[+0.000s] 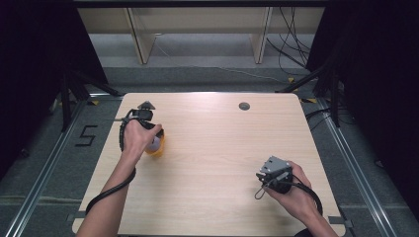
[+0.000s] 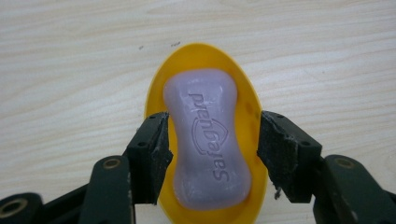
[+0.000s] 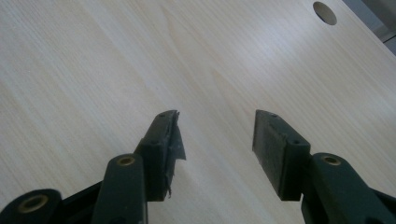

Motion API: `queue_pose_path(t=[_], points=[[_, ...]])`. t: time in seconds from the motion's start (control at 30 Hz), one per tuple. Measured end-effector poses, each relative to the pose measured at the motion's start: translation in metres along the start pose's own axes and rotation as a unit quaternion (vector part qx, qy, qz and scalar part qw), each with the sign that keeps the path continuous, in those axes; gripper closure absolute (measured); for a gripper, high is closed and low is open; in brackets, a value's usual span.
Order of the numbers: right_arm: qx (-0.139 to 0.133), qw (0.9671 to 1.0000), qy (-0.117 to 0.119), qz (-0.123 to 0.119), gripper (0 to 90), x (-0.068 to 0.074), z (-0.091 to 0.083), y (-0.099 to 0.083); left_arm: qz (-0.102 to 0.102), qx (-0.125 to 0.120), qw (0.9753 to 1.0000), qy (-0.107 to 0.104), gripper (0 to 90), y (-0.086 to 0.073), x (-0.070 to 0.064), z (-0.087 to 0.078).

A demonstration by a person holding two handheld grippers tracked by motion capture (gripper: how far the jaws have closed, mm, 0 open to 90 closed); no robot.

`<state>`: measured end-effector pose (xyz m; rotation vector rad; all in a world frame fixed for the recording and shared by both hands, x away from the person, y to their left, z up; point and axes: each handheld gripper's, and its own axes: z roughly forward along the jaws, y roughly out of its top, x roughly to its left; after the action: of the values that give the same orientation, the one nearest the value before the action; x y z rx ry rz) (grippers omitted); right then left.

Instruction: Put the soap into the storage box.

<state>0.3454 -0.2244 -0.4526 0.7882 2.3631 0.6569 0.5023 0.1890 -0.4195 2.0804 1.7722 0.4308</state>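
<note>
We see the left hand-held gripper [image 2: 212, 140] spread wide astride the yellow dish [image 2: 247, 116] on the surface [image 2: 70, 70], the lilac soap bar [image 2: 208, 140] running lengthwise between its jaws, while the right hand-held gripper [image 3: 215, 135] waits well apart, agape and empty.

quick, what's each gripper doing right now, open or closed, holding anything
Left gripper: open, jaws either side of the yellow soap dish with the purple soap.
Right gripper: open, holding nothing.
</note>
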Motion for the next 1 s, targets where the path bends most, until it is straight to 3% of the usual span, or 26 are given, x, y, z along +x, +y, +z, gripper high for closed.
queue_pose_path(t=[0.13, 0.5, 0.67, 0.77, 1.0], points=[[0.003, 1.0, 0.002, 0.0, 50.8, 0.0, -0.001, 0.0, 0.011, -0.008, 0.9999, -0.005, 41.9, -0.003, 0.0, -0.005], [-0.002, 1.0, -0.003, 0.0, 50.7, 0.0, 0.0, 0.0, 0.014, -0.02, 0.9995, -0.02, 43.5, -0.016, 0.006, -0.022], [0.001, 1.0, -0.002, 0.001, 50.8, 0.0, 0.0, 0.0, 0.033, -0.053, 0.9976, -0.031, 42.3, -0.025, 0.009, -0.031], [0.0, 1.0, -0.003, 0.0, 50.8, 0.0, 0.0, 0.0, 0.041, -0.081, 0.995, -0.042, 39.6, -0.03, 0.013, -0.035], [0.001, 1.0, -0.003, 0.0, 50.7, 0.0, 0.0, 0.0, 0.051, -0.106, 0.9918, -0.05, 36.4, -0.044, 0.02, -0.044]])
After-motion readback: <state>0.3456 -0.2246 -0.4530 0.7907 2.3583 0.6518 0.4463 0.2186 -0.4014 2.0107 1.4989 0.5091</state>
